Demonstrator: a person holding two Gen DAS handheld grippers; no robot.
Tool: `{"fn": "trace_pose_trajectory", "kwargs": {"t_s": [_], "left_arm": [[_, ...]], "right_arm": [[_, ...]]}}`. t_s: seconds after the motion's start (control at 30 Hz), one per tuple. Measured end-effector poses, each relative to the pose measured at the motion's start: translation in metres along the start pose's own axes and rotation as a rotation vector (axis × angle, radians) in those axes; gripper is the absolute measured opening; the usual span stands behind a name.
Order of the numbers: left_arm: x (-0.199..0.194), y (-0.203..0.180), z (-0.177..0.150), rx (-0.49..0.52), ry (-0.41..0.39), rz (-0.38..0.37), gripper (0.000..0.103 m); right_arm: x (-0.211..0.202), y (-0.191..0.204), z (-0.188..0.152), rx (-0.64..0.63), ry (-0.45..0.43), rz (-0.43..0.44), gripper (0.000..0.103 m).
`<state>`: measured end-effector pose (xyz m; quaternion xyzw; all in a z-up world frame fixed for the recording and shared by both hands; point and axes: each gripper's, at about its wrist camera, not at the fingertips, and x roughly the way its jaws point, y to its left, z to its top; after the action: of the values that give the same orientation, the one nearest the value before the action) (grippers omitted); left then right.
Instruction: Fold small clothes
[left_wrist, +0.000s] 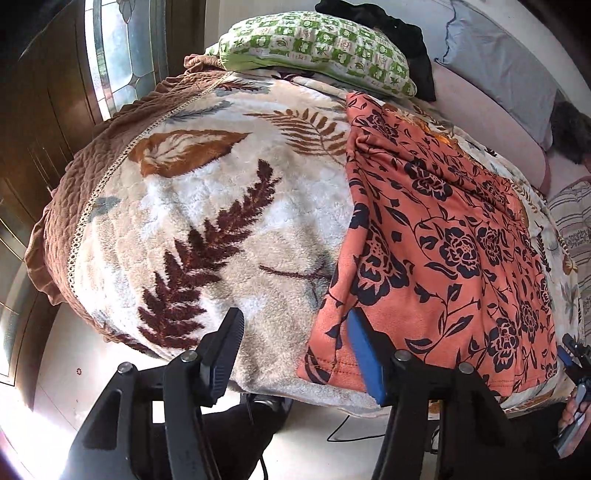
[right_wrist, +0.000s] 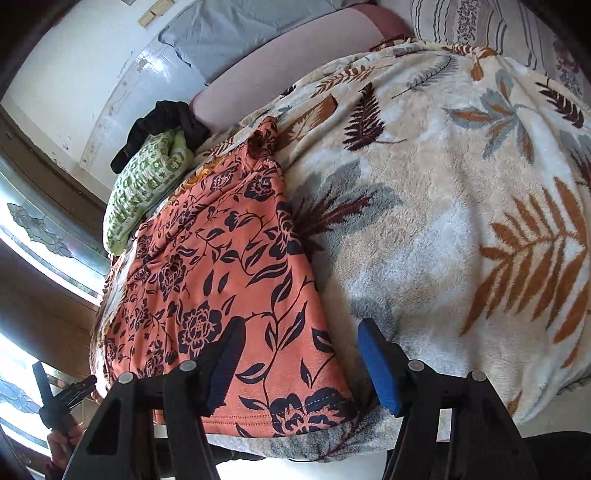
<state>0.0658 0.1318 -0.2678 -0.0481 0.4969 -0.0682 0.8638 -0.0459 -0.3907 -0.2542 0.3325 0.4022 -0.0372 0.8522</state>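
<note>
Bed w/ 1 fleece leaf-print blanket fills both views; 1 stained-glass window on the far left in the left wrist view. At the bed's far edge: 1 green-check pillow w/ 1 black cloth bunched behind it, 1 grey pillow against the wall. 1 orange flowered garment lies flat on the blanket, hem at the bed's near edge. 2 grippers: left gripper apart over the garment's left hem corner, blue finger over the cloth, black finger over the blanket, nothing pinched. Right gripper apart too, straddling the right hem corner, not clamped.
</note>
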Motion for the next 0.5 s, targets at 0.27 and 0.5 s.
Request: {"fn": "trace_pose_trajectory", "kwargs": {"t_s": [0.27,0.5], "left_arm": [[0.034,-0.018,-0.002,0.060,0.033,-0.073,0.064],[0.038,-0.020,-0.010,0.094,0.034,-0.147,0.023]], "right_arm": [[0.021,0.009,-0.011,-0.032,0.056,0.070,0.045],[0.026,0.017,-0.015,-0.062,0.060,0.086,0.042]]}}
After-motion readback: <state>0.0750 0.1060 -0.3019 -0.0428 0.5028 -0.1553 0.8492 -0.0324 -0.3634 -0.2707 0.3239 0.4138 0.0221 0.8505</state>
